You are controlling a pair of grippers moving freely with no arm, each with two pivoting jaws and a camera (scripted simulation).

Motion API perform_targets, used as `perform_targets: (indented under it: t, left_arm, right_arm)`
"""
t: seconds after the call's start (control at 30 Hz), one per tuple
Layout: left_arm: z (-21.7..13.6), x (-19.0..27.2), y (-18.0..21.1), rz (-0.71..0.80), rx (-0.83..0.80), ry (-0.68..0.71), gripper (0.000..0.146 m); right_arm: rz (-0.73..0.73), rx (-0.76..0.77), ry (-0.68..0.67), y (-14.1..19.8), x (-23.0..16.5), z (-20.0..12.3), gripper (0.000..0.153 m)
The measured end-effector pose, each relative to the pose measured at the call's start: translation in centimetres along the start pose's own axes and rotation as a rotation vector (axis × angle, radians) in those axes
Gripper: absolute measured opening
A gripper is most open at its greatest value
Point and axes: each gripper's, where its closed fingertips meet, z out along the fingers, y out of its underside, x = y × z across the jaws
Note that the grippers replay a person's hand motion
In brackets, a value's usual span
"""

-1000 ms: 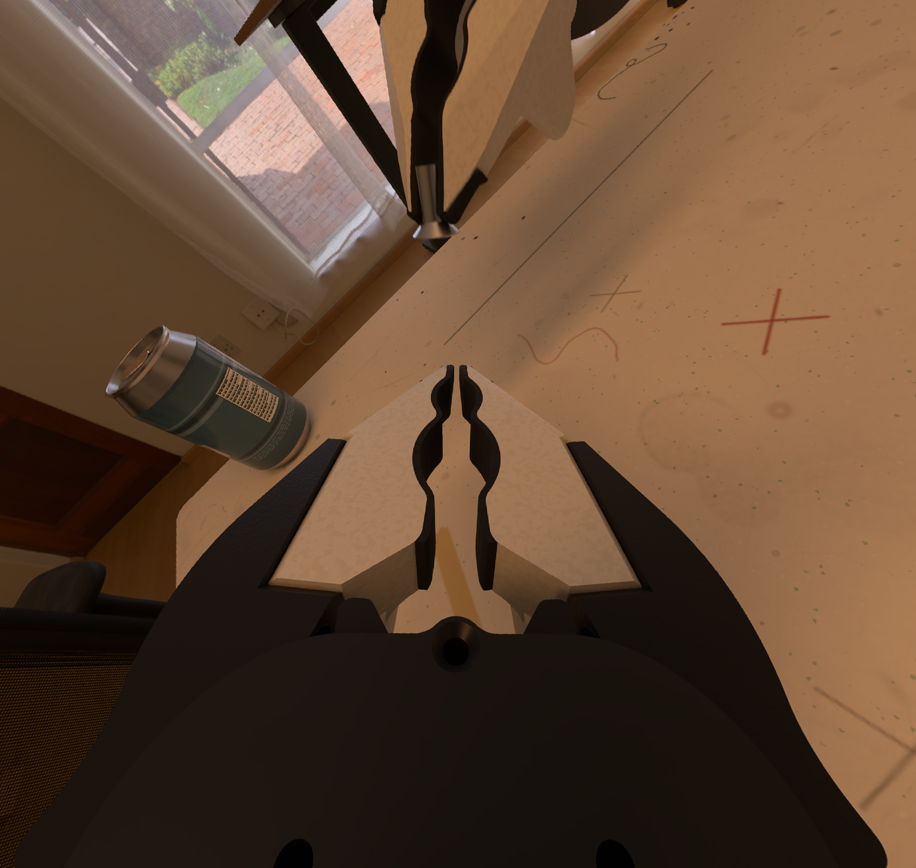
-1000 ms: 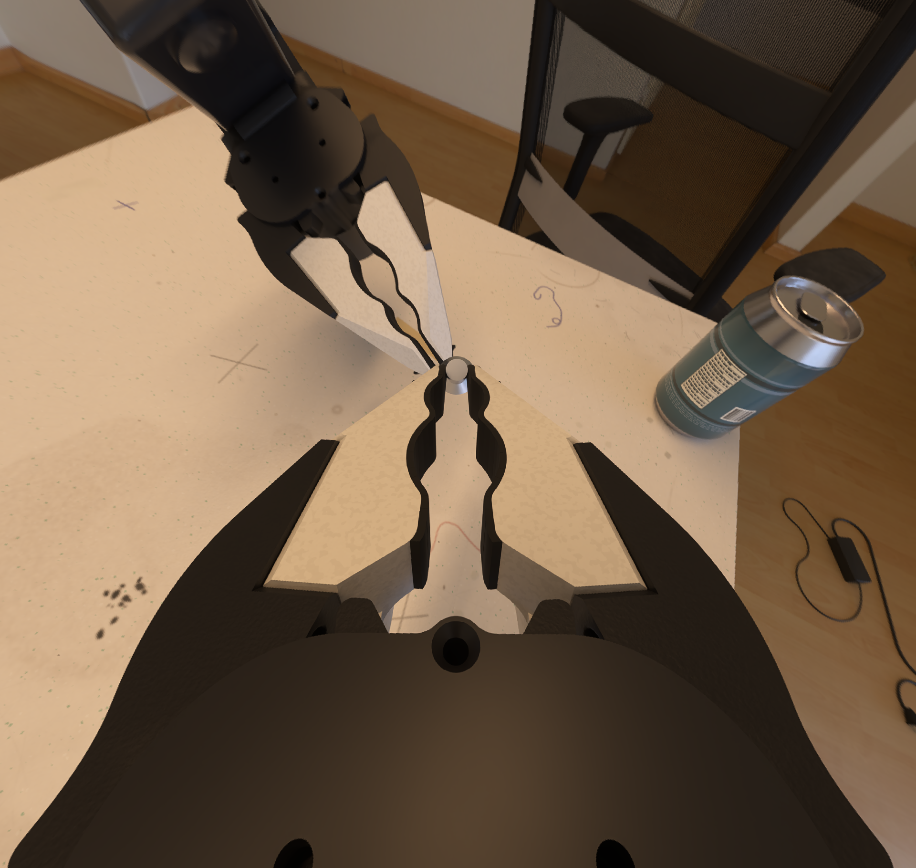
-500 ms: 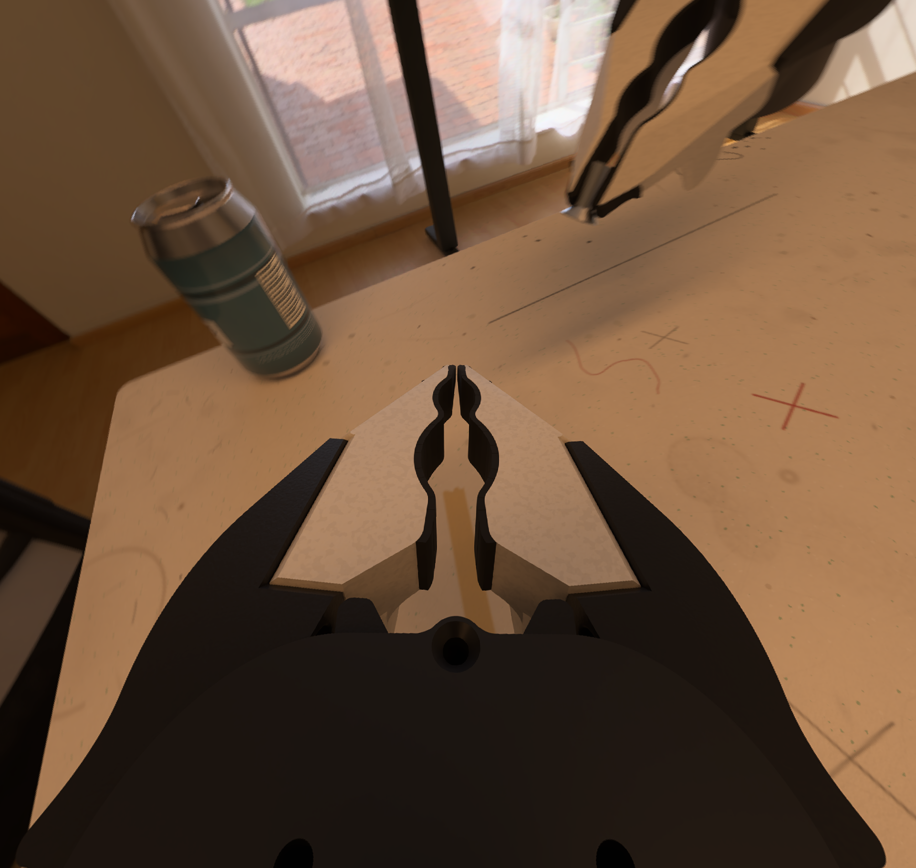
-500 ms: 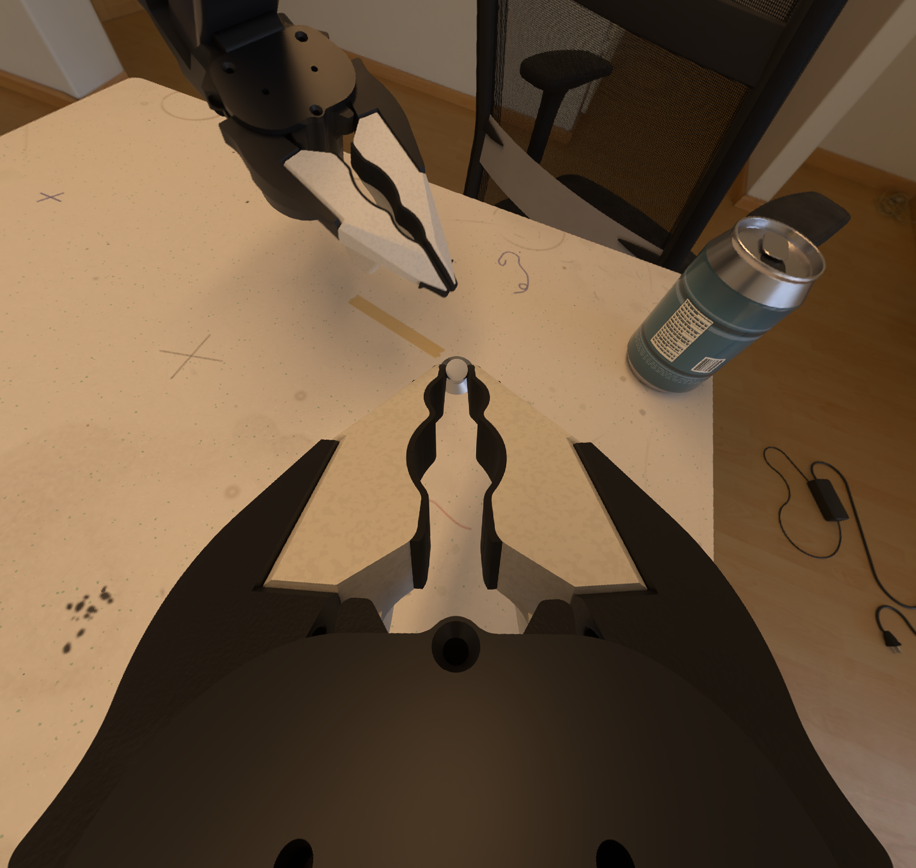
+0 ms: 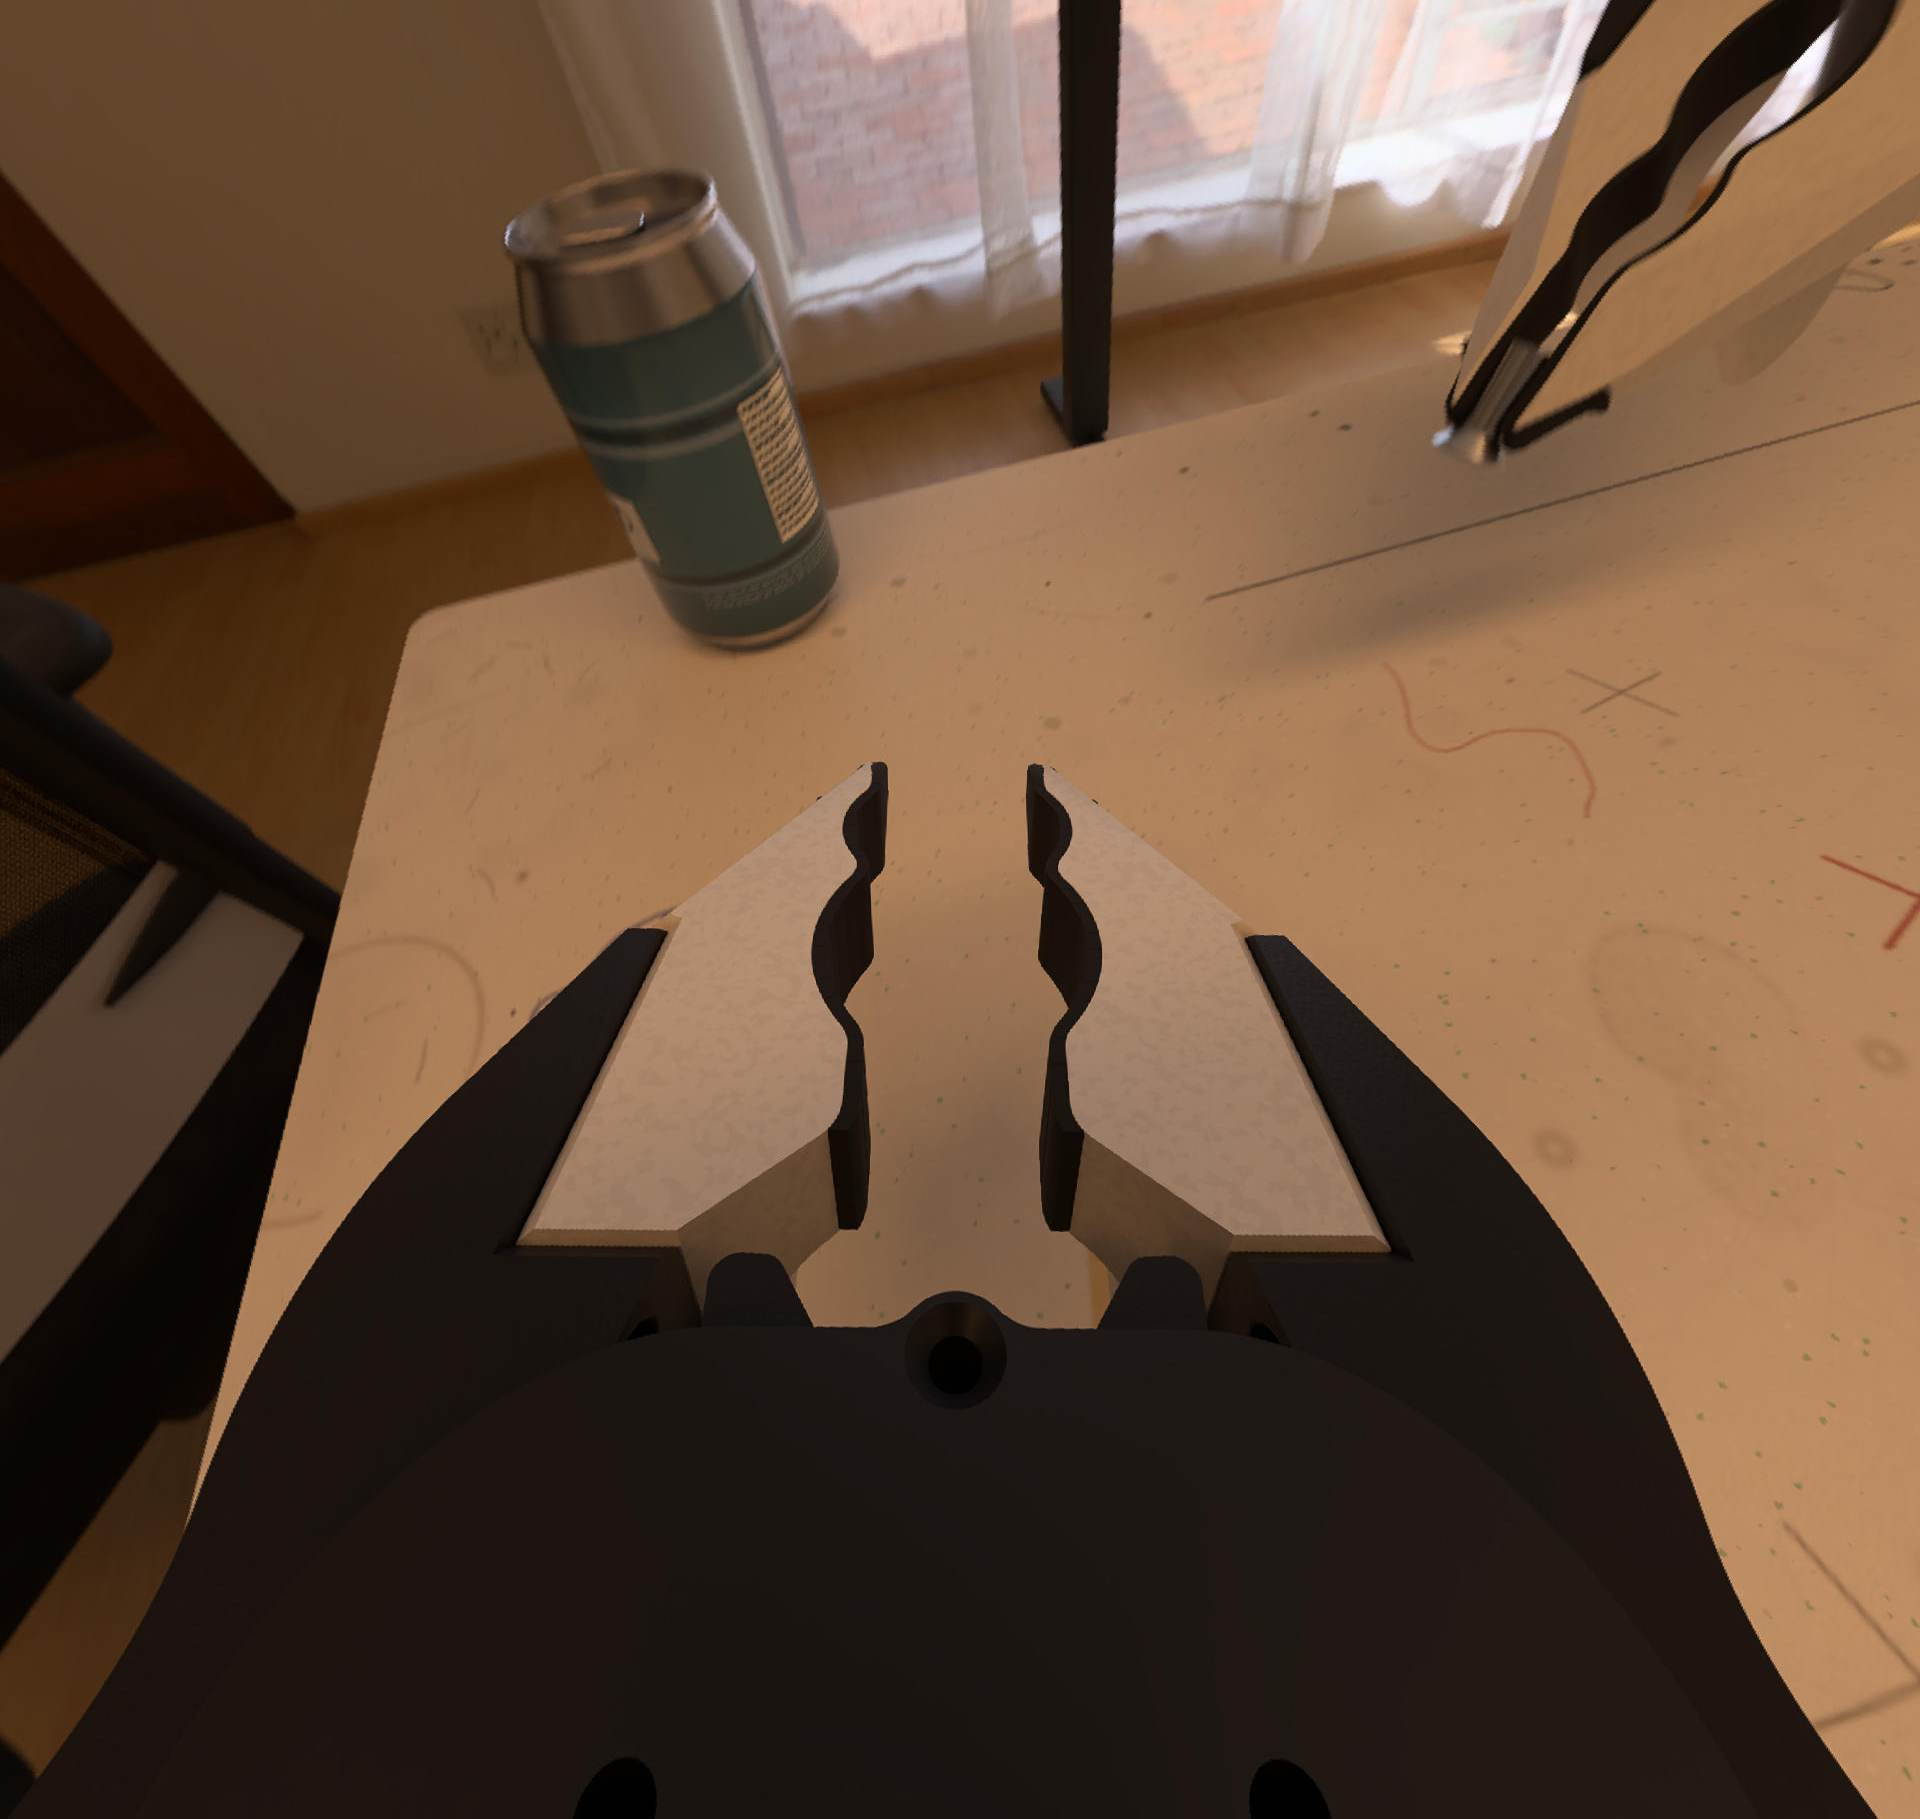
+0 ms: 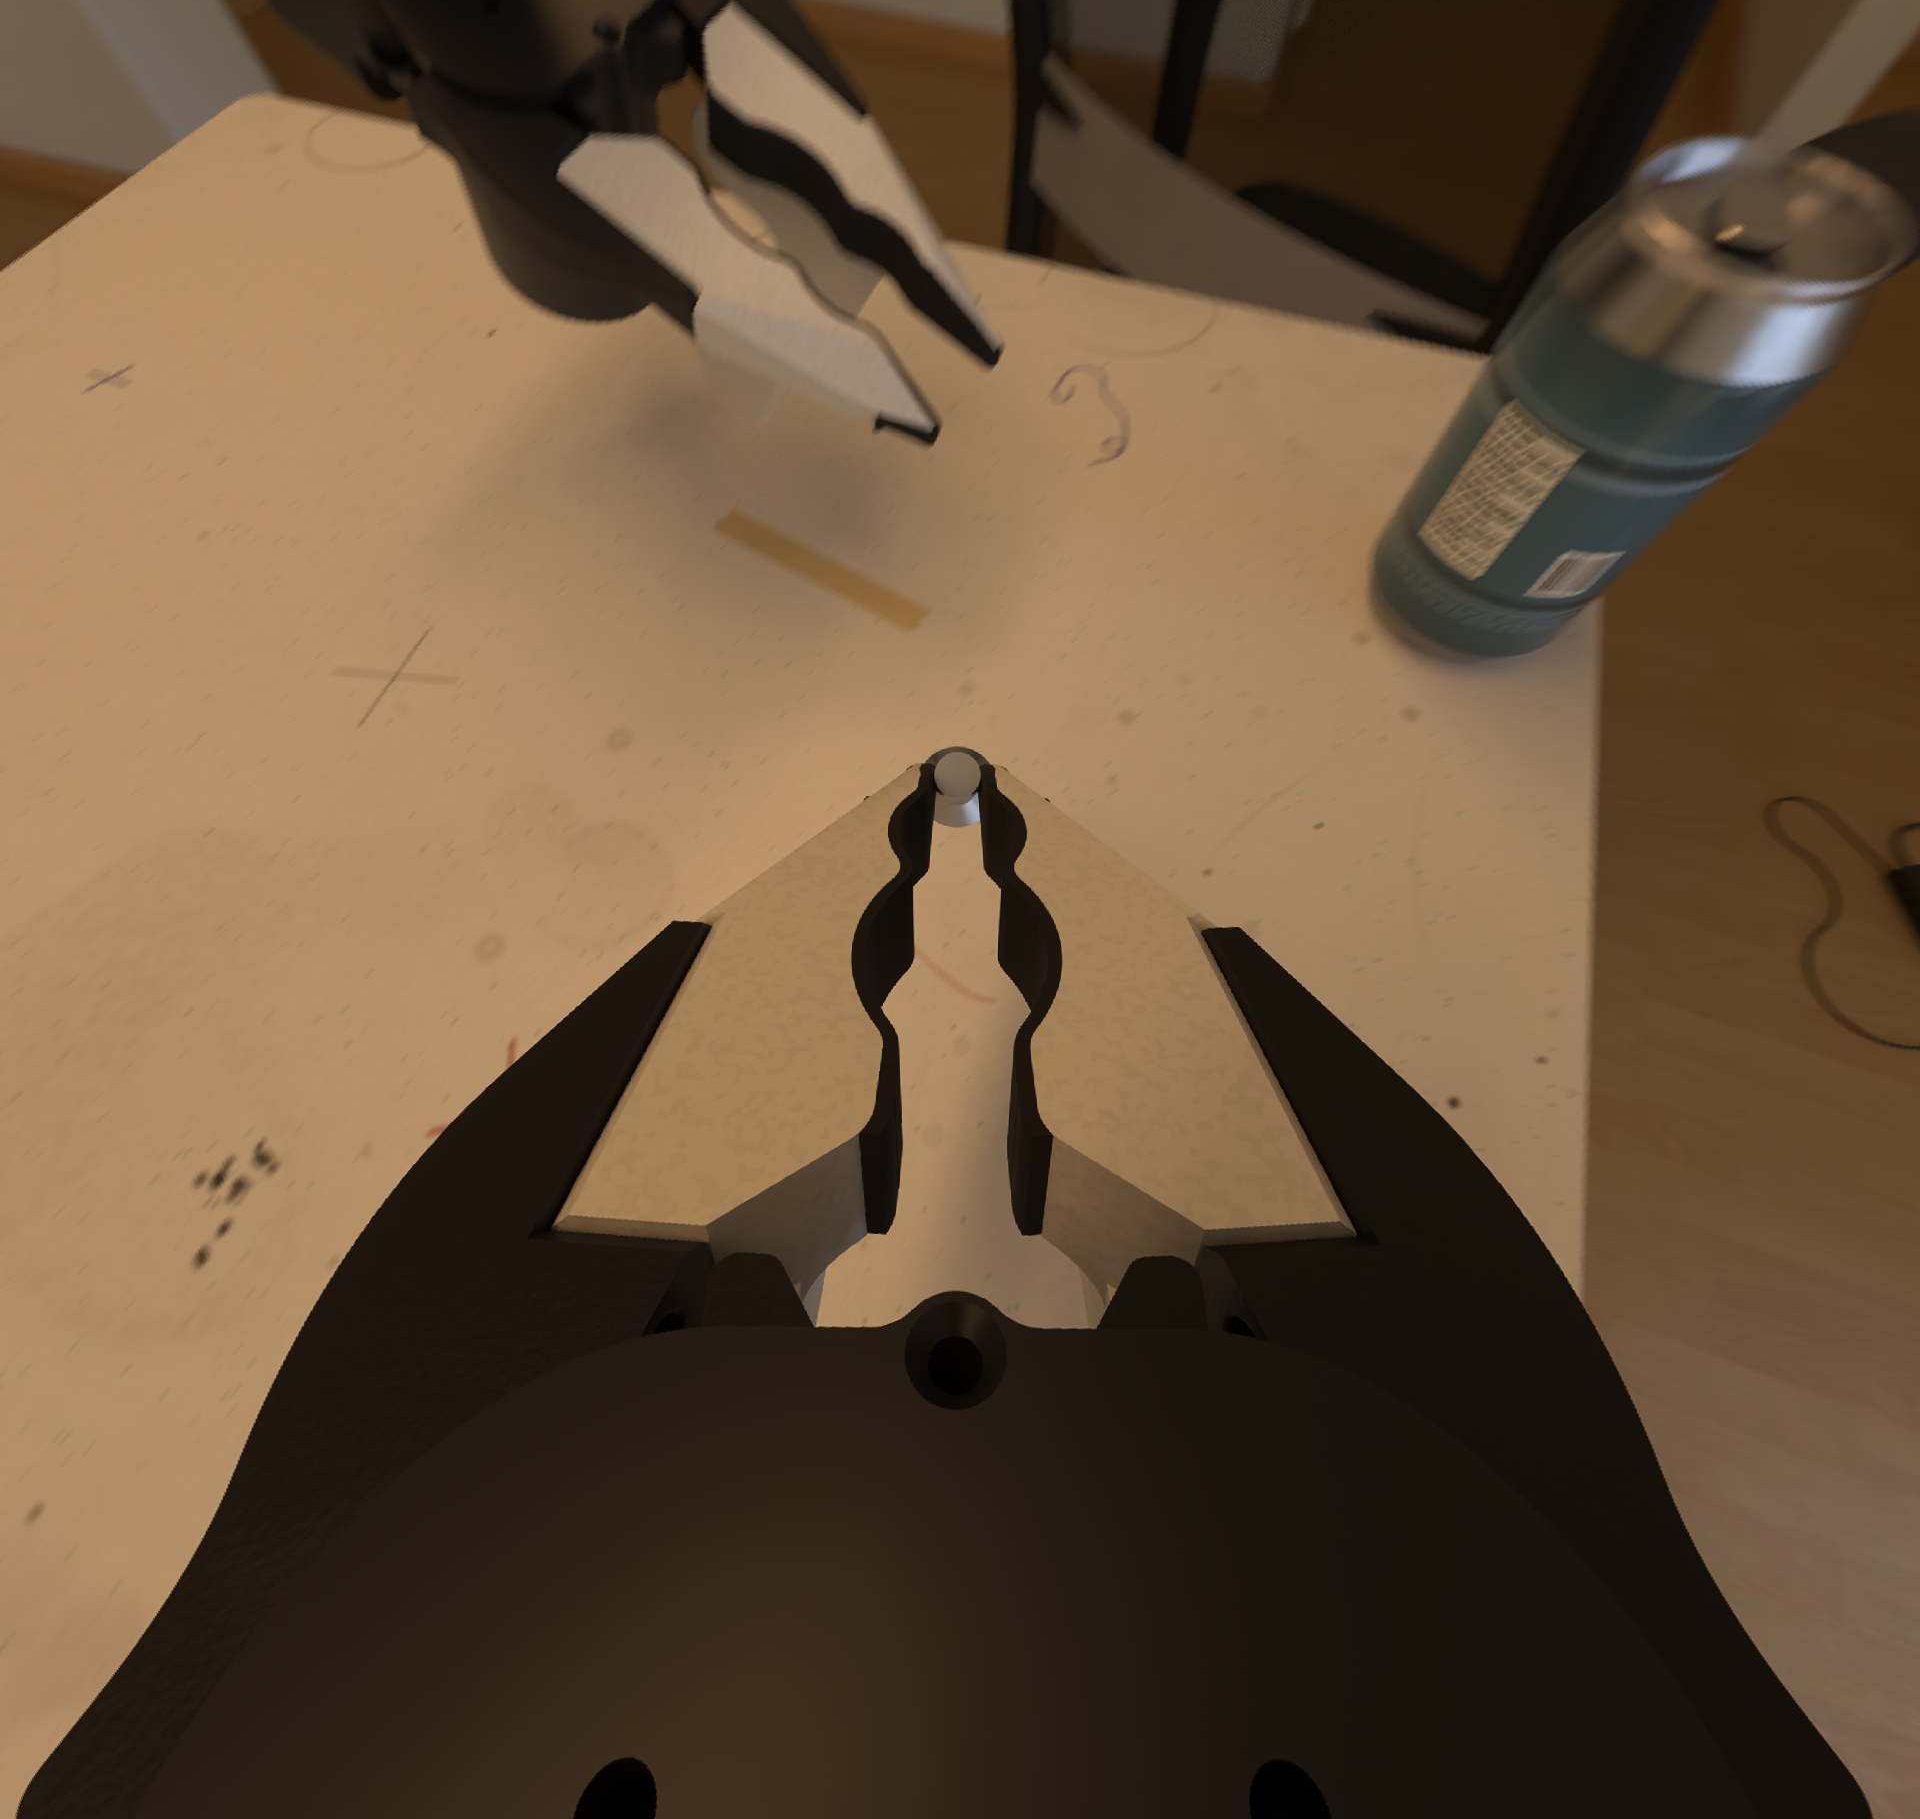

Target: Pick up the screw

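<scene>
The screw [image 6: 956,782] is a small silver metal piece pinched between the tips of my right gripper [image 6: 956,777], held above the beige table [image 6: 312,834]. In the left wrist view the right gripper [image 5: 1496,424] shows at the upper right, shut on the screw [image 5: 1491,408], its tip close above the table [image 5: 1455,938]. My left gripper [image 5: 956,777] is open and empty above the table's corner area. It also shows in the right wrist view [image 6: 951,398], at the far left, apart from the screw.
A teal and silver can [image 5: 675,419] stands near the table's corner, also seen in the right wrist view [image 6: 1621,419]. A strip of tan tape [image 6: 821,569] lies on the table. A black chair [image 6: 1351,107] stands beyond the far edge. Cables [image 6: 1849,928] lie on the floor.
My left gripper has opened and drawn away from the right gripper's tips. The right gripper keeps the screw and has moved away from the left one.
</scene>
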Motion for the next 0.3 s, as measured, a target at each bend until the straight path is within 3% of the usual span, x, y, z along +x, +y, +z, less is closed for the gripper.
perform_targets:
  t: [0.17, 0.3]
  left_arm:
    - [0.0, 3.2, -1.4, 0.131, 0.075, 0.106, 0.026]
    - [0.3, 6.6, -0.8, 0.291, 0.033, 0.212, 0.025]
  right_arm:
    - [-0.011, -0.172, -0.13, 3.0, -1.9, 0.3, 0.008]
    - [-0.012, -0.308, -0.19, 5.4, -2.9, 0.5, 0.008]
